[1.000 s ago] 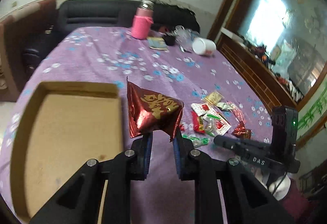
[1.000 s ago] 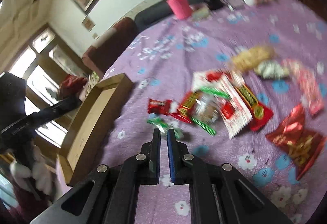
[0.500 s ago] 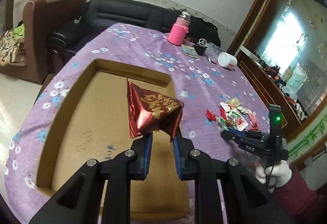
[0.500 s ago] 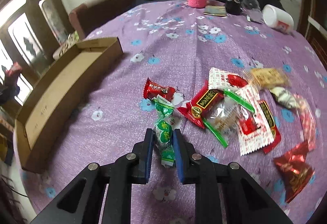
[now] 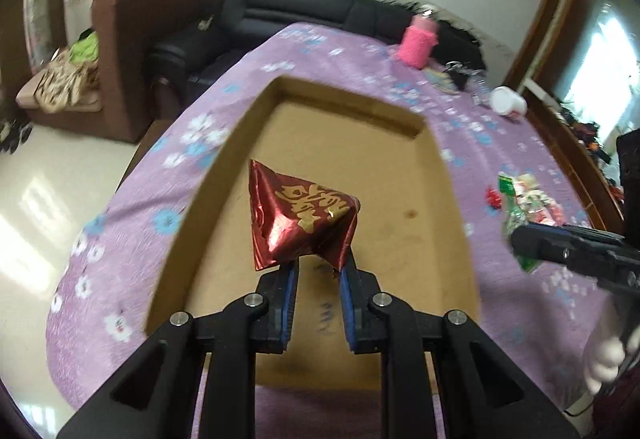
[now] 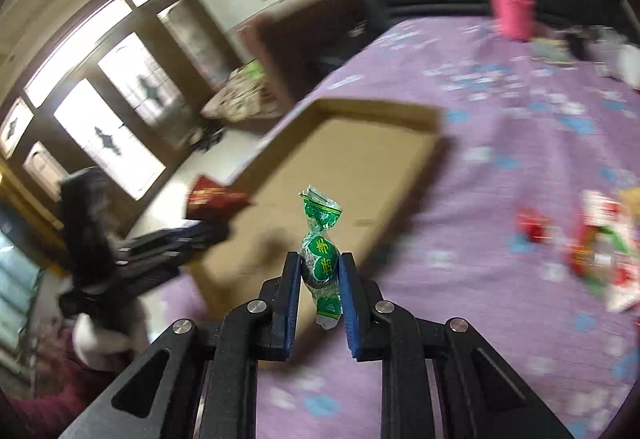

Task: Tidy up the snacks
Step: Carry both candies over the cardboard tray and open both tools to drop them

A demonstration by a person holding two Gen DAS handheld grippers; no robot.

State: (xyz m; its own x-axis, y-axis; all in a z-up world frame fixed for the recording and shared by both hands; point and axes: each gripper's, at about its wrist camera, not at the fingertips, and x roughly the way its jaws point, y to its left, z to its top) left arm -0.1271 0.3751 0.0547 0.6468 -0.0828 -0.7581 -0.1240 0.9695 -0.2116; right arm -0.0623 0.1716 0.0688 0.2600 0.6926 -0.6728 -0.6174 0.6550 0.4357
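My left gripper (image 5: 318, 271) is shut on a red foil snack packet (image 5: 300, 215) with gold writing and holds it above the shallow cardboard box (image 5: 400, 119). My right gripper (image 6: 319, 271) is shut on a green wrapped candy (image 6: 320, 243) and holds it above the table, just right of the box (image 6: 376, 111). The right gripper with the green candy also shows in the left wrist view (image 5: 532, 243). The left gripper with the red packet shows at the left of the right wrist view (image 6: 200, 223). A pile of loose snacks (image 6: 600, 243) lies on the purple cloth at the right.
A purple flowered tablecloth (image 5: 320, 51) covers the table. A pink bottle (image 5: 416, 43), a white cup (image 5: 508, 105) and small items stand at the far end. A black sofa (image 5: 300, 11) and a brown armchair (image 5: 132, 39) stand beyond the table.
My right gripper closed on the green candy, lifted it and swung left toward the box. My left gripper kept the red packet and moved further over the box.
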